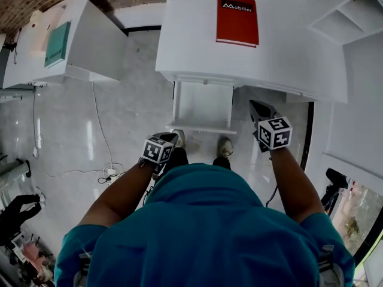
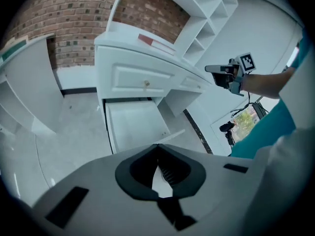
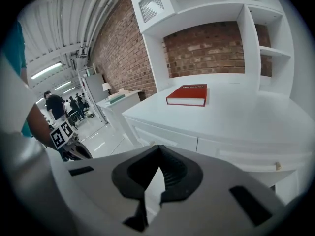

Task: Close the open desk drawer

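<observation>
The white desk has one drawer pulled out low toward me; its bare white inside shows in the left gripper view. My left gripper hangs near the drawer's front left corner, a little short of it, its jaws shut and empty. My right gripper is held higher, to the right of the drawer by the desk's front edge, also shut on nothing. Neither gripper touches the drawer.
A red book lies on the desk top. Shelves rise at the desk's right. A second white desk with a green book stands to the left. Cables trail on the floor; people stand far off.
</observation>
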{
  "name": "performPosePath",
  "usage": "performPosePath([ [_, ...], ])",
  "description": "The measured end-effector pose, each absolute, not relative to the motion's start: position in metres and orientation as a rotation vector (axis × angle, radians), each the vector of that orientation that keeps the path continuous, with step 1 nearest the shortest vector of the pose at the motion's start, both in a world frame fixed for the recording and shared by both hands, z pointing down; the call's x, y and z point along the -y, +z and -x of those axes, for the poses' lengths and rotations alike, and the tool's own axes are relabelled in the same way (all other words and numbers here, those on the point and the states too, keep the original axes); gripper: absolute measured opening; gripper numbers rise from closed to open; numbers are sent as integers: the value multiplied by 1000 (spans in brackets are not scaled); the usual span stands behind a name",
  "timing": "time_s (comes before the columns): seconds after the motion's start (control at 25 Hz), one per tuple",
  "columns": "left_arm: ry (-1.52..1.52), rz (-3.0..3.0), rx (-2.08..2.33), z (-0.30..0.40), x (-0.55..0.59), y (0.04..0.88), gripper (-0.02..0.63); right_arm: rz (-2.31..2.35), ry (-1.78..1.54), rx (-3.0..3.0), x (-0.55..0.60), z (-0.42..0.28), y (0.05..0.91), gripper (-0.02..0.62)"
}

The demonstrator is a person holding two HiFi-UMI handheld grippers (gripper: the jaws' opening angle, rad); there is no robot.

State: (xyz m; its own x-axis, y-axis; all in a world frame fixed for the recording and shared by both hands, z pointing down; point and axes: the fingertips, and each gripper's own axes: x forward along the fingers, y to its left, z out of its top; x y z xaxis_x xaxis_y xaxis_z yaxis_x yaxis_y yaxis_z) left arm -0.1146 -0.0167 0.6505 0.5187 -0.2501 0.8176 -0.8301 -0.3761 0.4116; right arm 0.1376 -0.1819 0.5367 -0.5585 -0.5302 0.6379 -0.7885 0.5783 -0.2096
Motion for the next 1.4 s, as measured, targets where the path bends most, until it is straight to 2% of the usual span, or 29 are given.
performPosePath([
  [0.36,934,-1805,809,93,-19,733,15,-1017,676,2318,174,-132,566,21],
  [0.68,957,-1724,802,94,-28,789,15,-975,768,2236,161,-132,645,21],
  [1.4,931,-1575,865,101,-29,870,15,-908,843,2171,140,-134,718,21],
])
